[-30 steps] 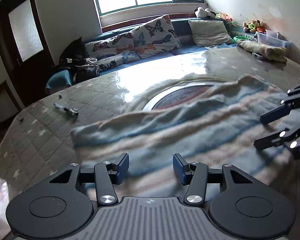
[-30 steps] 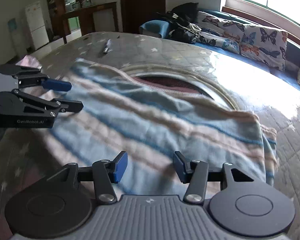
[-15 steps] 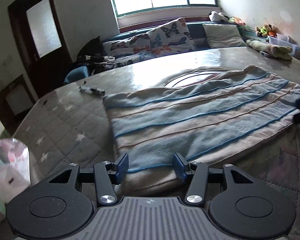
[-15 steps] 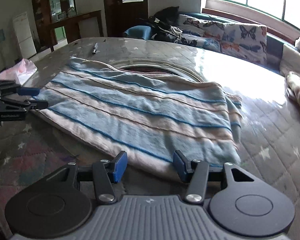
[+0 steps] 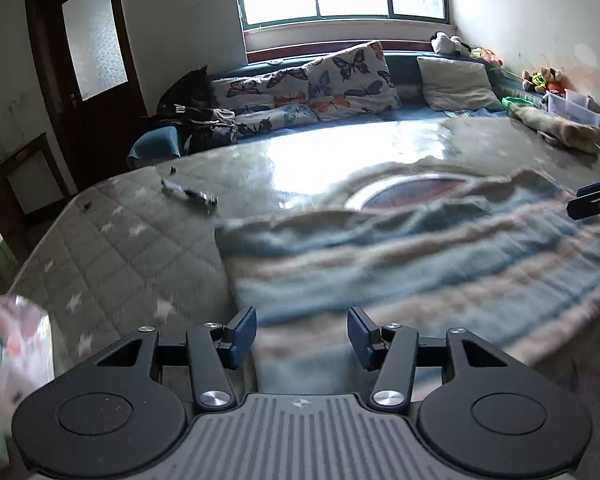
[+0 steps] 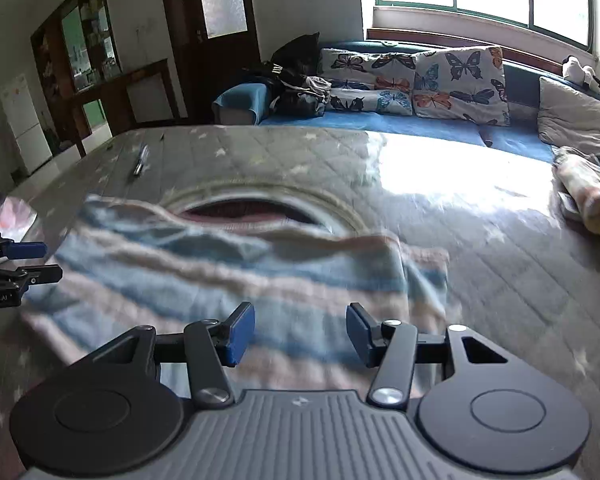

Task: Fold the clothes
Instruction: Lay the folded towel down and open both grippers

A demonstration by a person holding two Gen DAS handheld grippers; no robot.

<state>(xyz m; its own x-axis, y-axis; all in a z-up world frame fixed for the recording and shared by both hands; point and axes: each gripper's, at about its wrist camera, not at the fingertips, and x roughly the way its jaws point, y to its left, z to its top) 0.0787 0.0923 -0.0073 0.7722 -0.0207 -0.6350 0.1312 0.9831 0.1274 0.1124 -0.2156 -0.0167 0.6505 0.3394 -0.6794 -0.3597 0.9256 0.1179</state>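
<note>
Now, line by line:

Left claw: jaws apart, nothing between them; it hangs low over the near left edge of the striped cloth. Half a second ago the same edge lay sharp and flat beneath it; now the cloth is blurred and the view has pulled closer to it.

Right claw: jaws apart and empty, over the near right part of the cloth. It also shows at the right edge of the left view, higher in that picture than half a second ago.

Striped cloth: blue and pale bands, spread on the quilted table, far edge rumpled. Half a second ago it looked smooth; the folds now may be partly motion blur.

Round inlay: a reddish ring in the tabletop, just beyond the cloth's far edge, partly covered by it.

Pen: on the table, left of the cloth and well apart from it.

Plastic bag: at the near left table corner.

Rolled cloth: at the far right of the table, away from the striped one.

Sofa: blue, behind the table, with butterfly cushions under the window.

In the way: nothing lies between either claw and the cloth.
</note>
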